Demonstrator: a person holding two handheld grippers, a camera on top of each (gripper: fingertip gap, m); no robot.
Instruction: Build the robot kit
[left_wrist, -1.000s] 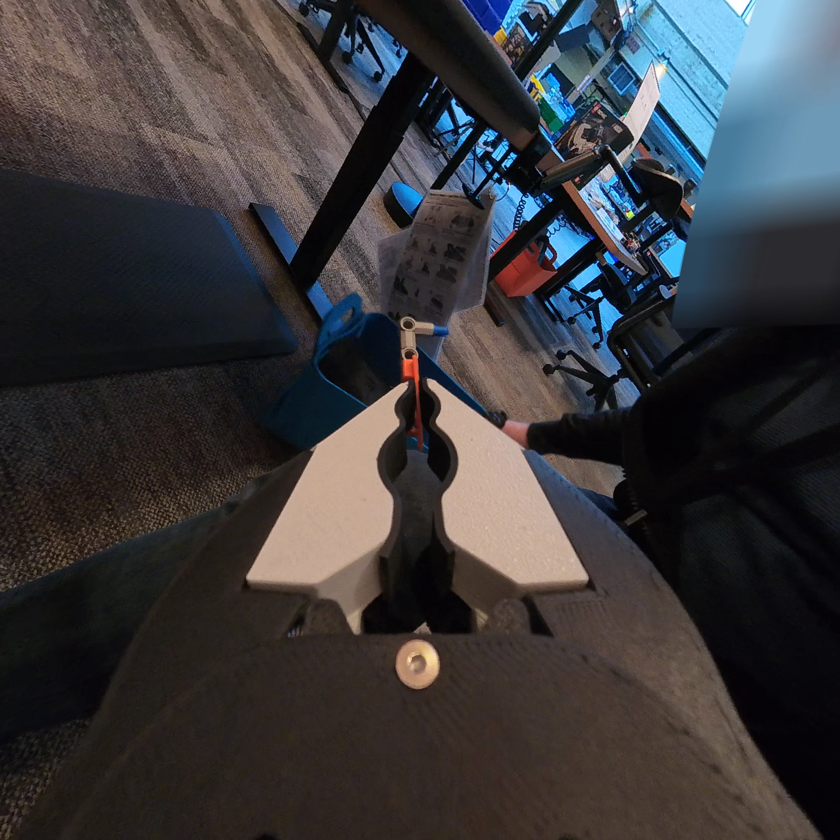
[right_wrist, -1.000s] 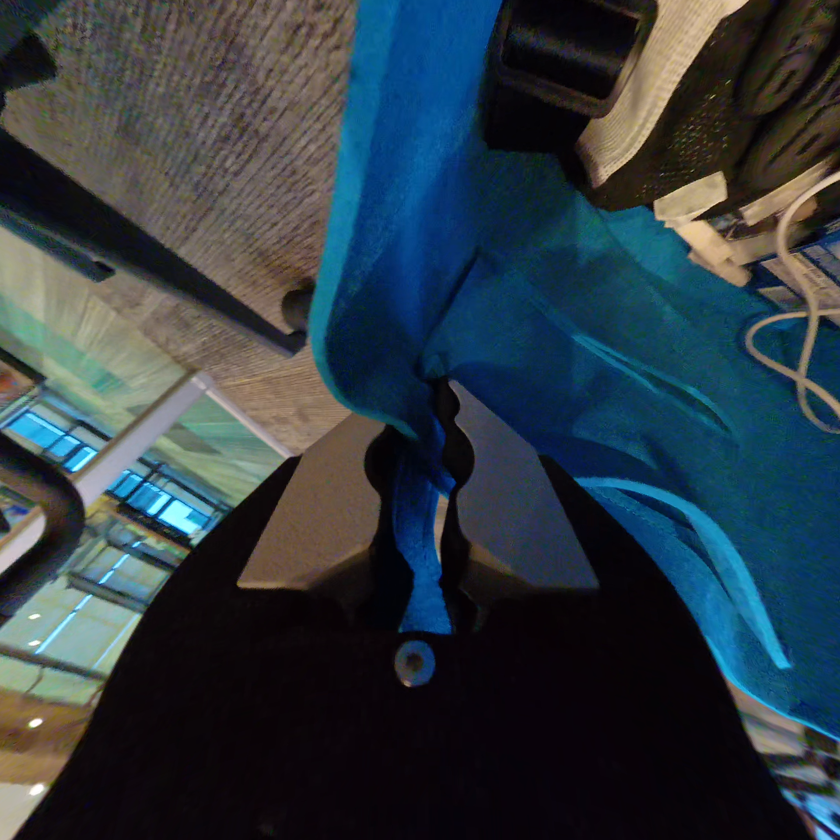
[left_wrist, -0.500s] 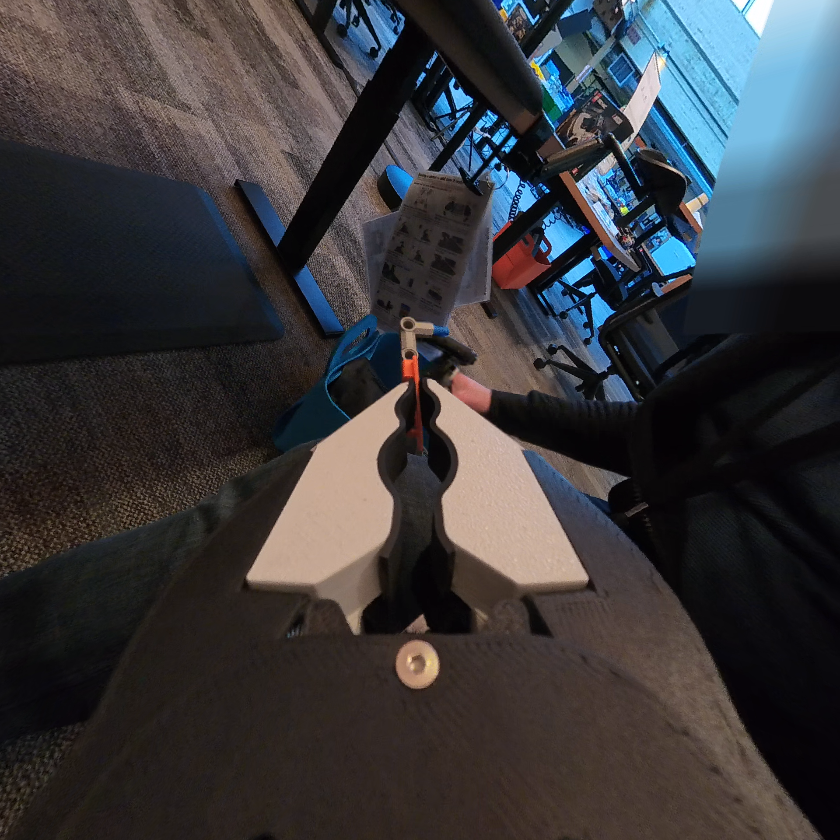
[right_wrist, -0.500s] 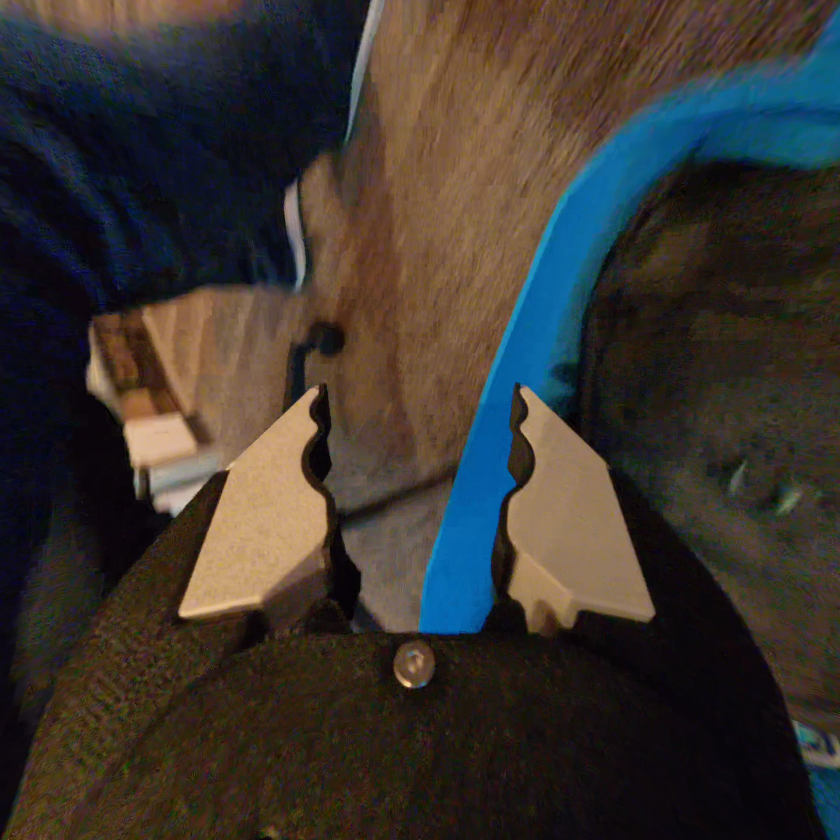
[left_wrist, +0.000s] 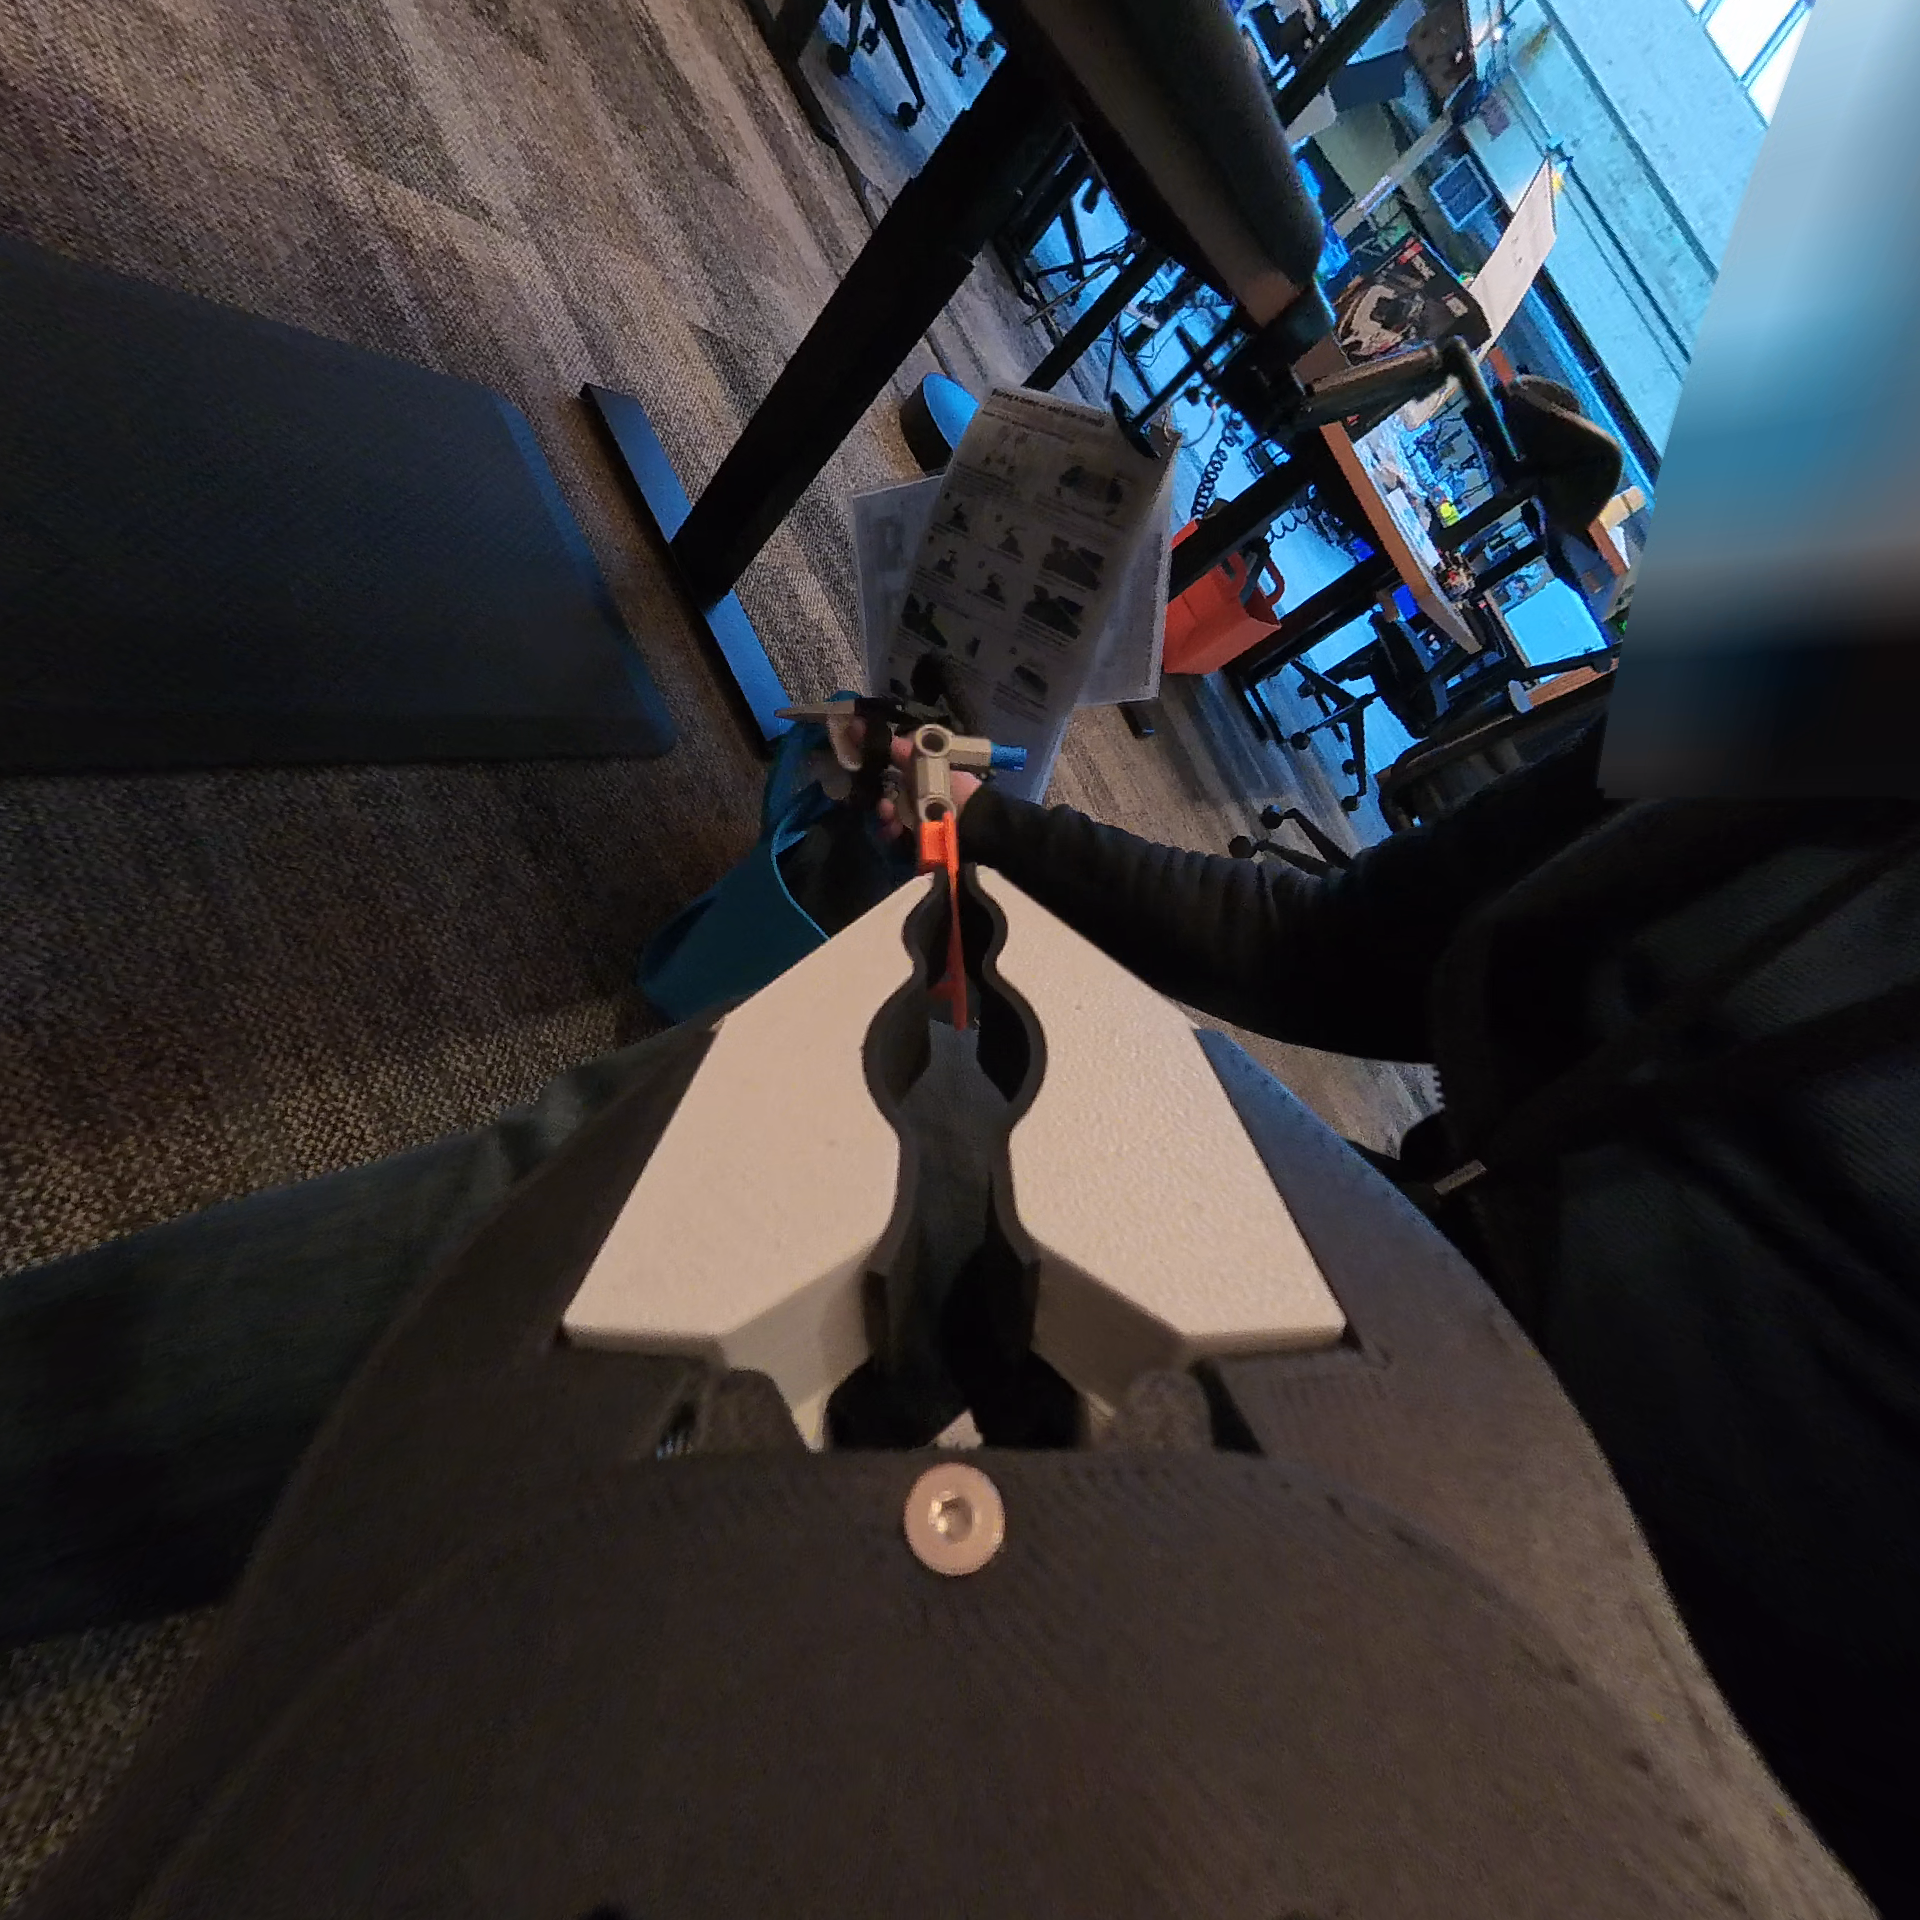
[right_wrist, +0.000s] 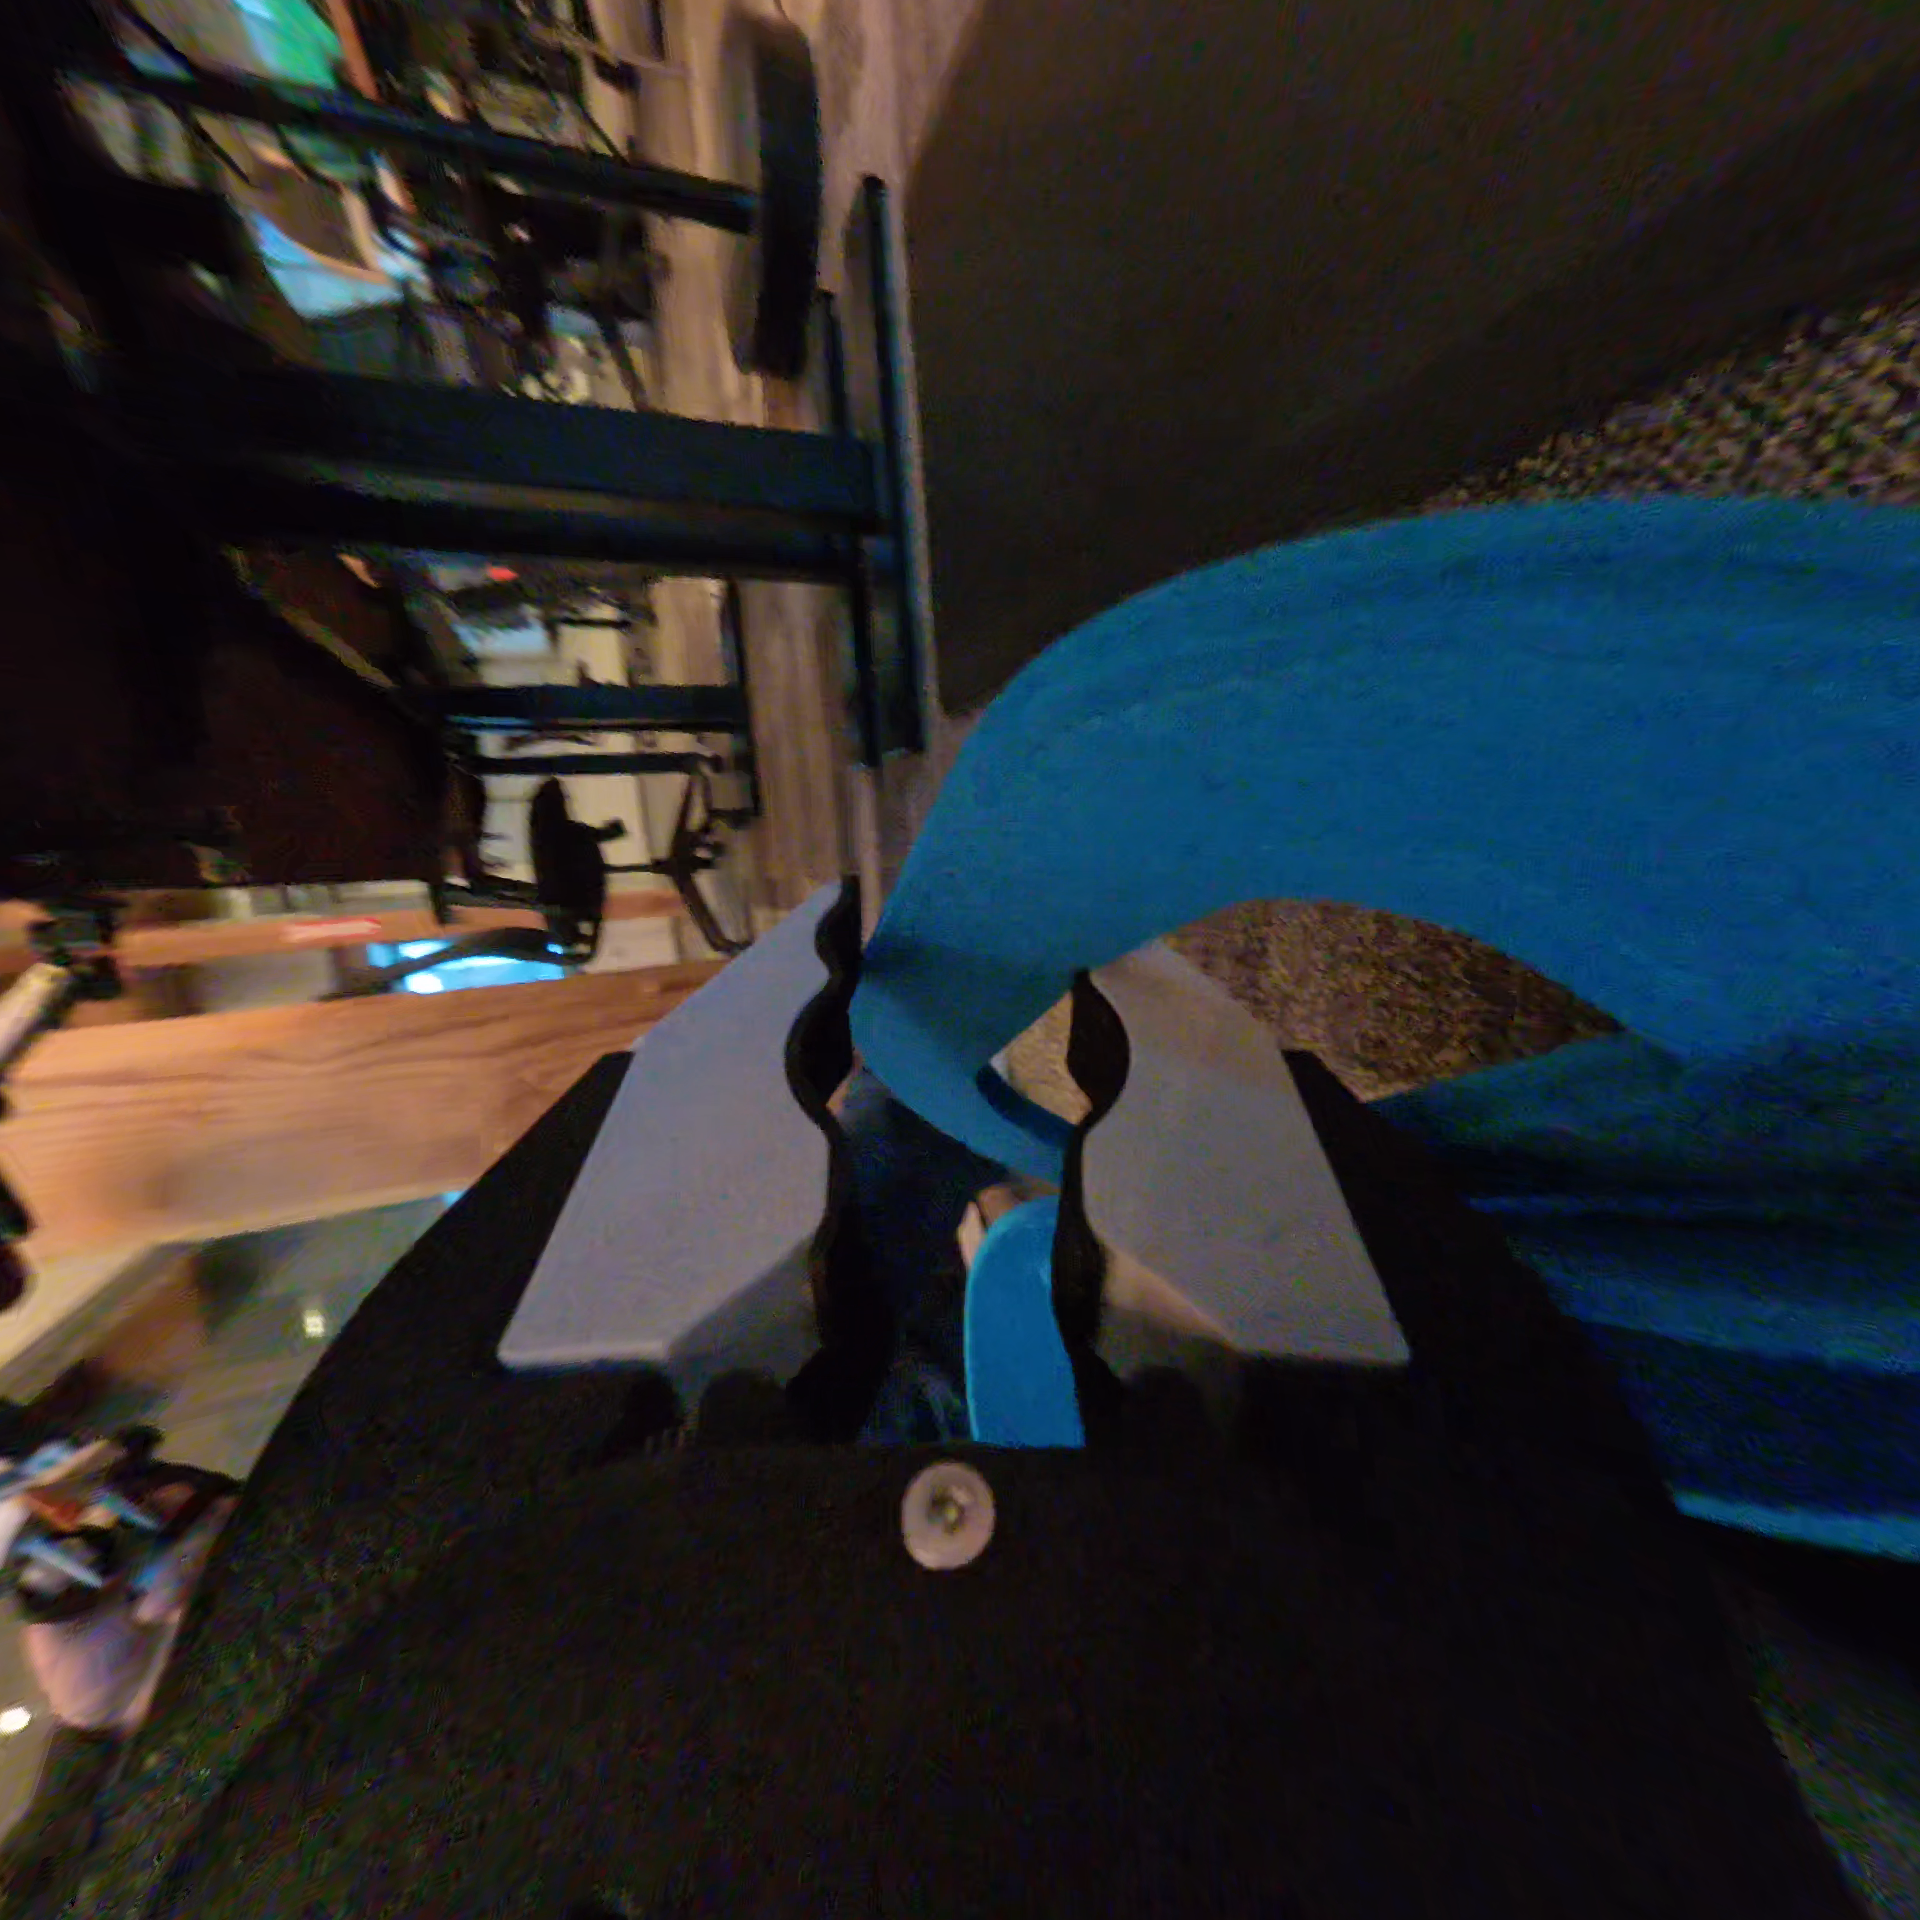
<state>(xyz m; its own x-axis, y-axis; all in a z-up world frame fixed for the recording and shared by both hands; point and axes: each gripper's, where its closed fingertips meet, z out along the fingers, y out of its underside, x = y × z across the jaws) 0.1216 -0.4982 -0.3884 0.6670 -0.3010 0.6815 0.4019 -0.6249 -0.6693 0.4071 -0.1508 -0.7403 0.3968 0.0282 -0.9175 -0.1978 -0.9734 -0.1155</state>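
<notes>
With my left gripper (left_wrist: 948, 883) clamped on the light, rigid orange part (left_wrist: 940, 925) above the bag (left_wrist: 727, 935), I judge its flat shank the best hold, while my right gripper (right_wrist: 961, 956) stands released around the bag's soft strap (right_wrist: 1351, 748).

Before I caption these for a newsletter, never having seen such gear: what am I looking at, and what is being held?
Each picture comes from a camera mounted on a hand-held two-finger tool, looking along its fingers. A person holds one in each hand; there is no robot arm.

In the left view, the left tool is shut on a small orange and grey toy part. Beyond it, a blue felt bag and a printed instruction sheet are on the carpet.

In the right view, the right tool is open, with the bag's blue strap passing between its fingers.
</notes>
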